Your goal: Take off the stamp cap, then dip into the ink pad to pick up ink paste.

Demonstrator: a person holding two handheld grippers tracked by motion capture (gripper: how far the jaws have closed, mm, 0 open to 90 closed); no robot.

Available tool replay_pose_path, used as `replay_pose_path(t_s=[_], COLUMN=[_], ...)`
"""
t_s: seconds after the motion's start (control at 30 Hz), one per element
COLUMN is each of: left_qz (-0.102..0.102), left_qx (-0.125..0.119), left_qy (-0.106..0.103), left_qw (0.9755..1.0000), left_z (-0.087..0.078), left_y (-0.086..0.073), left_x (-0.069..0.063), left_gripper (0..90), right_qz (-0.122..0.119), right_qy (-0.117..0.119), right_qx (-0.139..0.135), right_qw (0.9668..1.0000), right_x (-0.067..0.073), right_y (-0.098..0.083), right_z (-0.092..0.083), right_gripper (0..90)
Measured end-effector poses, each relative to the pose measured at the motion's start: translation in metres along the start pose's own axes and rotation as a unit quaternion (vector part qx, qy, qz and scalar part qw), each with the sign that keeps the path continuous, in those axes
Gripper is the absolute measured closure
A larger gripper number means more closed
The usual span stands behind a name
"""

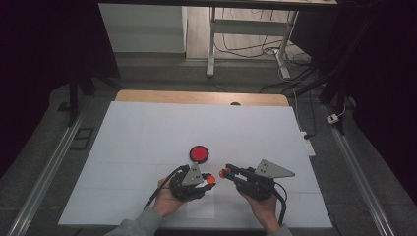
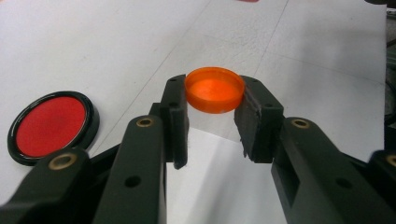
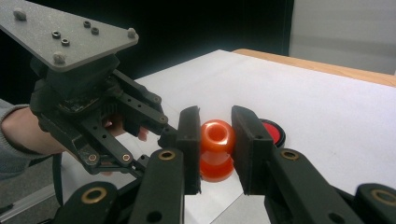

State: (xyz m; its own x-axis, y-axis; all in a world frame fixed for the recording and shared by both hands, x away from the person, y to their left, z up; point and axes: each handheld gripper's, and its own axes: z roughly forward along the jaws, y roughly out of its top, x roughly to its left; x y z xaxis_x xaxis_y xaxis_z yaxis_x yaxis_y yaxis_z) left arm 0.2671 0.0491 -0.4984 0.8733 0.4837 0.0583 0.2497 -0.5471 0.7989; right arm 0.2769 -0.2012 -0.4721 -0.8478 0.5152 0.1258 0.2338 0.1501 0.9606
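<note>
My left gripper point(image 2: 215, 95) is shut on a shallow orange cap point(image 2: 215, 88), with a pad pressed on each side of its rim. In the high view the left gripper point(image 1: 210, 180) sits near the front of the table with the cap point(image 1: 211, 179) at its tip. My right gripper point(image 3: 216, 126) is shut on a small orange round piece point(image 3: 216, 140) with a hole in its top. It faces the left gripper point(image 3: 93, 116) from close by. The right gripper point(image 1: 227, 172) and its orange piece point(image 1: 226, 171) are a short gap to the right of the cap.
A red disc in a black rim point(image 1: 199, 154) lies flat on the white sheet point(image 1: 147, 132) just beyond both grippers; the disc point(image 2: 50, 126) is left of the left jaws. The wooden table edge point(image 1: 196, 97) is at the back, with dark floor and cables beyond.
</note>
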Motion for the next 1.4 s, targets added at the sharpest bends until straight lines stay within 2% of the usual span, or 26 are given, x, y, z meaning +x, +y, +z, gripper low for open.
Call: replay_pose_path(t_s=[0.43,0.73,0.93,1.13,1.4], left_qz=[-0.019,-0.027,-0.042,-0.067,-0.084], left_qx=[-0.016,-0.018,-0.019,-0.023,-0.029], left_qy=[0.001,0.004,0.015,0.030,0.046], left_qw=[0.9997,0.9995,0.9988,0.9970,0.9949], left_z=[-0.017,-0.032,-0.048,-0.066,-0.087], left_y=[-0.004,-0.014,-0.027,-0.045,-0.061], left_x=[0.007,0.011,0.016,0.024,0.027], left_gripper=[65.3,65.2,65.2,65.1,65.1], right_qz=[0.002,0.004,0.003,0.004,0.003], right_qy=[0.001,-0.003,-0.011,-0.019,-0.021], right_qx=[-0.003,-0.002,-0.002,-0.001,-0.003], right_qw=[1.0000,1.0000,0.9999,0.9998,0.9998], right_x=[-0.003,-0.006,-0.008,-0.011,-0.013], right_y=[-0.002,-0.003,-0.003,-0.004,-0.004], right_z=[-0.004,-0.007,-0.010,-0.014,-0.016], right_gripper=[73.4,73.4,73.3,73.3,73.3])
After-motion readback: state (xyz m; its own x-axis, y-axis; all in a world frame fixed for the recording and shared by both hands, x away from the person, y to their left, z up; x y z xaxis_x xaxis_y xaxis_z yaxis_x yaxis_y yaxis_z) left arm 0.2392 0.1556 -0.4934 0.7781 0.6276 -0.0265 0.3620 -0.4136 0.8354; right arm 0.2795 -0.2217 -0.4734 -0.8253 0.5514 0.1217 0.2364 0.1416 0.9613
